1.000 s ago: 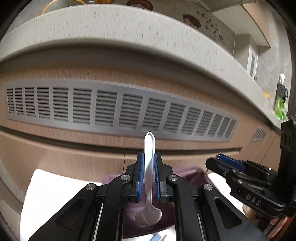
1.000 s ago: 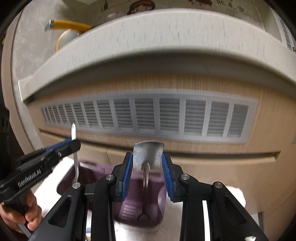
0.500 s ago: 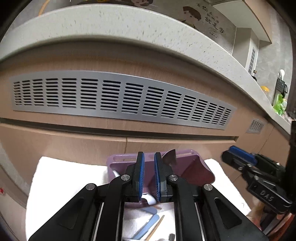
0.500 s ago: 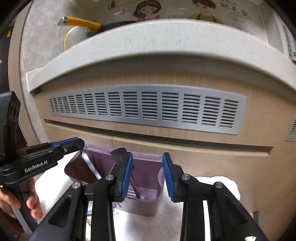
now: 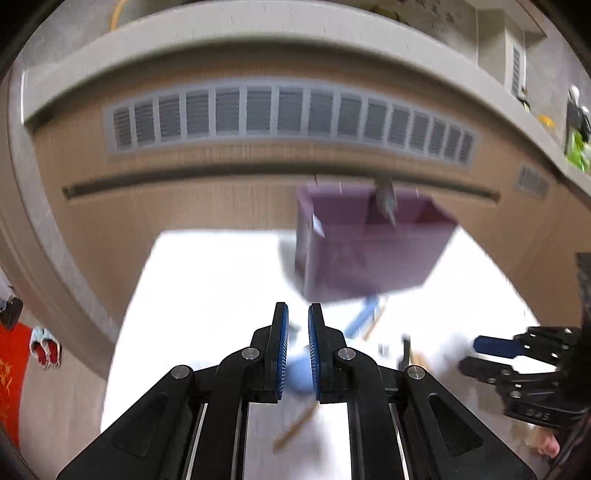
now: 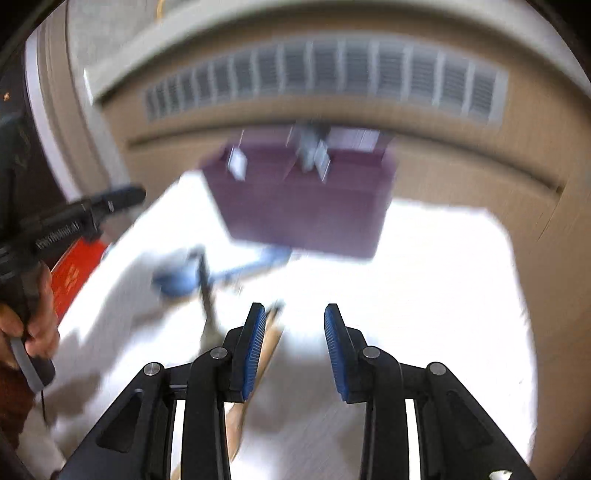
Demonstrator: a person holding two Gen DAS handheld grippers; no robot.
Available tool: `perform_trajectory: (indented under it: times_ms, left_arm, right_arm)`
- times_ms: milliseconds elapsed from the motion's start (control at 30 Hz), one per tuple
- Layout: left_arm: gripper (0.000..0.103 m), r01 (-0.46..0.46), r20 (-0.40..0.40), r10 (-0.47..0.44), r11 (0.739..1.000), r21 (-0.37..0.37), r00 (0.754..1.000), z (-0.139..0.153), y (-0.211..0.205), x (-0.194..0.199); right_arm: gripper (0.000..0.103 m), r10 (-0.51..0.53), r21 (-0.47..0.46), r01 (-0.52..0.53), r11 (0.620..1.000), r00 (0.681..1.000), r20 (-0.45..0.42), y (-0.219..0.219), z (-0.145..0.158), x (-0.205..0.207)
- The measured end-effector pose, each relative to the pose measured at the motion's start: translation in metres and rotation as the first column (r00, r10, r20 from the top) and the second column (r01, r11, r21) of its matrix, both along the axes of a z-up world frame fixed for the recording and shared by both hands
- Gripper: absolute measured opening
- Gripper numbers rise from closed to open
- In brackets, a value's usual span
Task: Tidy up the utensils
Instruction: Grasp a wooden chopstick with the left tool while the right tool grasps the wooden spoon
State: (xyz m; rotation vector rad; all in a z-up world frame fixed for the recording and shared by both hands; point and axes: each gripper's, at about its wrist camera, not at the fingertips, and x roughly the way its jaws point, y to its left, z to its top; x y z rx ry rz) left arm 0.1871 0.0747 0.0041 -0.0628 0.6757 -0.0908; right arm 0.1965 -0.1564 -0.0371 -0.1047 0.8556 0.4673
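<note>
A purple utensil holder (image 5: 369, 251) stands on a white cloth (image 5: 207, 280) with metal utensils (image 5: 385, 199) sticking out of it; it also shows in the right wrist view (image 6: 306, 206). My left gripper (image 5: 295, 325) is nearly closed and empty, held above a blue spoon (image 5: 297, 373). My right gripper (image 6: 294, 321) is open and empty, over the cloth (image 6: 424, 280). Loose utensils lie on the cloth: a blue spoon (image 6: 177, 280), a blue-handled piece (image 6: 255, 264), a dark metal utensil (image 6: 207, 306) and a wooden stick (image 6: 266, 343). Both views are blurred.
A wooden cabinet front with a grey vent grille (image 5: 288, 114) rises behind the cloth, under a stone counter edge (image 5: 258, 22). A red item (image 6: 74, 273) lies left of the cloth. The other gripper shows at each view's side (image 5: 517, 354) (image 6: 74, 218).
Both grippers have let go of their metal utensils, which now stand in the purple holder. Both have pulled back and tilted down toward the loose utensils on the cloth.
</note>
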Motion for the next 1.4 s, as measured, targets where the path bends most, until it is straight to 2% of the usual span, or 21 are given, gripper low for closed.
perform_trajectory:
  times_ms: [67, 167, 400, 500, 567, 600, 633, 700, 867, 1000, 1100, 1167, 1300, 1400]
  left_arm:
    - [0.012, 0.011, -0.034, -0.011, 1.0, 0.006, 0.999, -0.014, 0.001, -0.013]
    - [0.012, 0.033, -0.08, -0.032, 0.999, 0.005, 0.996, -0.028, -0.002, -0.024]
    - [0.012, 0.05, -0.107, -0.051, 0.999, -0.014, 0.993, -0.037, -0.003, -0.028]
    - [0.012, 0.078, -0.145, -0.086, 0.995, -0.059, 0.986, -0.041, -0.004, -0.022]
    - [0.012, 0.111, -0.171, -0.126, 0.989, -0.093, 0.977, -0.043, -0.009, -0.019]
    - [0.012, 0.122, -0.179, -0.138, 0.988, -0.099, 0.974, -0.044, -0.012, -0.019]
    - [0.012, 0.132, -0.186, -0.149, 0.986, -0.101, 0.971, -0.045, -0.016, -0.018]
    - [0.012, 0.149, -0.197, -0.165, 0.984, -0.095, 0.966, -0.046, -0.025, -0.016]
    - [0.012, 0.178, -0.221, -0.2, 0.977, -0.117, 0.954, -0.047, -0.047, -0.011]
    - [0.012, 0.222, -0.251, -0.252, 0.965, -0.142, 0.935, -0.05, -0.075, -0.009]
    - [0.012, 0.261, -0.272, -0.287, 0.957, -0.126, 0.919, -0.055, -0.102, -0.014]
    - [0.012, 0.261, -0.296, -0.278, 0.96, -0.098, 0.914, -0.06, -0.117, -0.017]
    - [0.012, 0.217, -0.274, -0.206, 0.976, 0.012, 0.94, -0.063, -0.127, -0.02]
    - [0.012, 0.197, -0.291, -0.179, 0.98, 0.034, 0.94, -0.068, -0.124, -0.015]
  right_arm:
    - [0.031, 0.017, -0.012, -0.018, 1.0, 0.998, -0.057, 0.005, -0.019, -0.005]
    - [0.031, -0.001, -0.065, -0.004, 0.998, 0.998, -0.068, 0.016, -0.035, -0.008]
    - [0.031, -0.034, -0.114, 0.026, 0.993, 0.997, -0.068, 0.029, -0.039, 0.003]
    - [0.031, -0.018, -0.145, 0.008, 0.989, 0.998, -0.068, 0.041, -0.044, 0.005]
    - [0.028, -0.007, -0.141, -0.005, 0.99, 0.996, -0.085, 0.045, -0.05, 0.009]
    - [0.022, -0.003, -0.13, -0.008, 0.991, 0.996, -0.086, 0.045, -0.051, 0.01]
    - [0.015, 0.0, -0.126, -0.012, 0.992, 0.996, -0.088, 0.044, -0.051, 0.011]
    - [0.01, 0.004, -0.109, -0.015, 0.994, 0.995, -0.102, 0.038, -0.05, 0.013]
    - [0.01, -0.046, -0.133, 0.036, 0.99, 0.996, -0.073, 0.01, -0.049, 0.011]
    - [0.01, -0.096, -0.122, 0.087, 0.989, 0.994, -0.062, -0.017, -0.05, 0.008]
    - [0.01, -0.117, -0.104, 0.111, 0.988, 0.992, -0.053, -0.033, -0.05, 0.006]
    - [0.01, -0.12, -0.092, 0.115, 0.989, 0.992, -0.048, -0.04, -0.049, 0.004]
    - [0.01, -0.128, -0.094, 0.124, 0.988, 0.991, -0.03, -0.051, -0.046, -0.003]
    - [0.01, -0.126, -0.092, 0.123, 0.988, 0.992, -0.028, -0.055, -0.046, -0.004]
